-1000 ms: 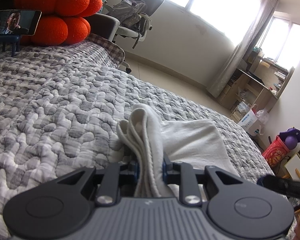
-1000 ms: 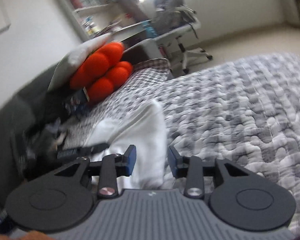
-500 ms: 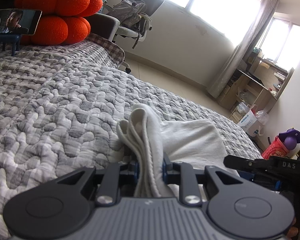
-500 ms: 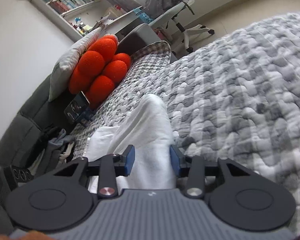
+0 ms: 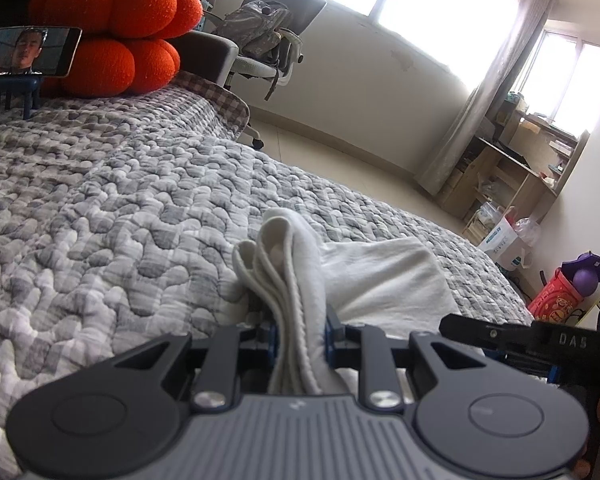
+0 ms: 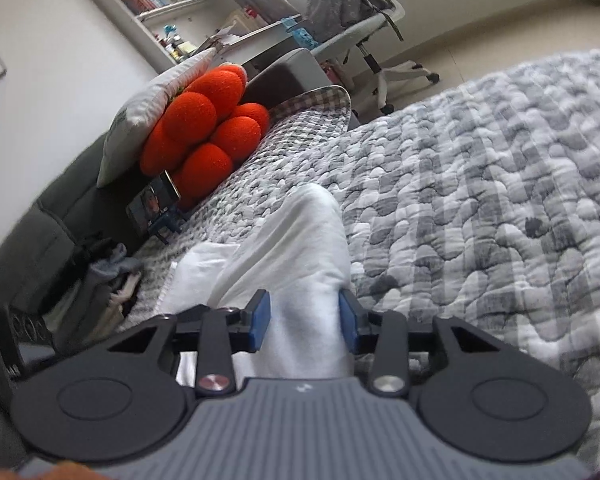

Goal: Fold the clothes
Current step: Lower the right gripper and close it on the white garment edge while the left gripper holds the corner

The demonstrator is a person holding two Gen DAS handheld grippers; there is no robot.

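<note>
The left claw [image 5: 300, 334] is clamped on a bunched edge of the white garment [image 5: 380, 280] — several layered hems stand up between its blue pads, pinched tight. The rest of the cloth lies flat on the grey quilted bed [image 5: 120, 220], spreading away toward two o'clock from that claw. At four o'clock in the left wrist view, the dark arm of the right claw [image 5: 540, 340] reaches in beside the fabric.

In the right wrist view the right claw [image 6: 304, 322] sits around a thick fold of the same white garment [image 6: 300, 248]. Its jaws have closed a little just now, and the cloth fills the gap between the blue pads [image 6: 260, 320], touching both — whether they truly squeeze it I cannot tell. The fold runs away toward twelve o'clock, with a second flat layer showing at ten o'clock.

Farther up the bed, an orange cushion [image 6: 208, 132] rests at eleven o'clock, a phone on a small blue stand [image 5: 20, 60] just in front of it.
</note>
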